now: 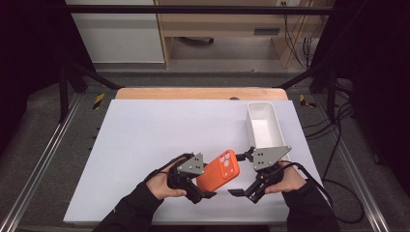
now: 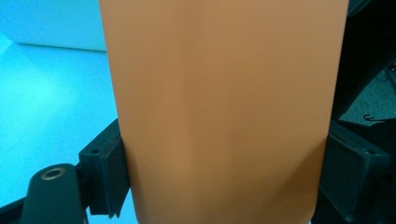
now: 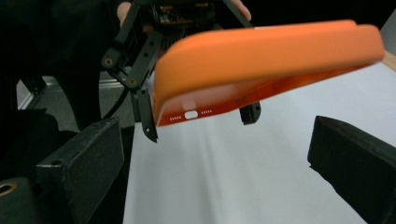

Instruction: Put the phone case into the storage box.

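Note:
An orange phone case with a camera cutout hangs tilted above the white mat, near the front edge. My left gripper is shut on its lower part. In the left gripper view both pads press the sides of the case. My right gripper sits just right of the case's lower end and stands open. In the right gripper view the case floats ahead of and above my right gripper, port end toward the camera, and nothing lies between the jaws.
A long white bin stands at the mat's right side, behind the right hand. The white mat covers a wooden table. Metal rails and cables run along both sides on the floor.

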Motion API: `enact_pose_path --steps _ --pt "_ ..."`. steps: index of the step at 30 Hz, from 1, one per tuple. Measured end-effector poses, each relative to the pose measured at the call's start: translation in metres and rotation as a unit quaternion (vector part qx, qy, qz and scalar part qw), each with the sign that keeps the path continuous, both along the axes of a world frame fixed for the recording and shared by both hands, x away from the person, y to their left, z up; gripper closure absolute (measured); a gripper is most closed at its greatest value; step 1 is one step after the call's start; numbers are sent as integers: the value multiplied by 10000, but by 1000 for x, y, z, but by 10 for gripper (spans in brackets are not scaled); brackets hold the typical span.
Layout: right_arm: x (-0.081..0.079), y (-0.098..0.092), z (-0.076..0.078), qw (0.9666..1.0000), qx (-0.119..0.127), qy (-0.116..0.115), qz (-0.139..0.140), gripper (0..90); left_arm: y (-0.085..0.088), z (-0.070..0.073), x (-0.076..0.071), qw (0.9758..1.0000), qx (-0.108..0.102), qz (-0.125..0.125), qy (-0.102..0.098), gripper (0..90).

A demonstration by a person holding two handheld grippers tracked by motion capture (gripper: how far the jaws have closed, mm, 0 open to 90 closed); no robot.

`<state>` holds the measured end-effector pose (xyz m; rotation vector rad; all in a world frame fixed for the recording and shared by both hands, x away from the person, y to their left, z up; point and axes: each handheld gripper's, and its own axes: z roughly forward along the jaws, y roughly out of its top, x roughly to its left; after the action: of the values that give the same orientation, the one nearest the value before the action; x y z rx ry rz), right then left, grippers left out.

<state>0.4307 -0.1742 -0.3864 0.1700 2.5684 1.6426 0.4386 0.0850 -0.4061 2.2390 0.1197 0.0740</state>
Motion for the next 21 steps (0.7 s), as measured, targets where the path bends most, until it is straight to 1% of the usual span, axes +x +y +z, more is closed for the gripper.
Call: enact_pose_path --steps 2,5,10,11,12,16,19,21 --pt "0 0 1 10000 87 7 26 47 0 1 0 10000 -44 -17 4 154" --pt "0 0 1 9998 169 37 65 47 -1 1 -1 10000 -50 -41 -1 154" --pt "0 1 -1 9998 159 9 127 46 -5 0 -2 9999 -79 -125 64 154" --pt "0 2 -1 9998 157 5 144 47 -5 0 -3 9999 -74 -131 41 154" --pt "0 2 -2 9998 146 -8 152 52 -6 0 -3 9998 -77 -161 75 154" --pt "0 3 -4 9996 159 -40 224 76 -8 0 -5 9997 -58 -218 61 154" --pt "0 4 -4 9995 190 -38 263 93 -10 0 -5 9996 -81 -261 69 154" --pt "1 4 -4 9994 205 -53 290 112 -11 0 -6 9996 -52 -284 68 154"
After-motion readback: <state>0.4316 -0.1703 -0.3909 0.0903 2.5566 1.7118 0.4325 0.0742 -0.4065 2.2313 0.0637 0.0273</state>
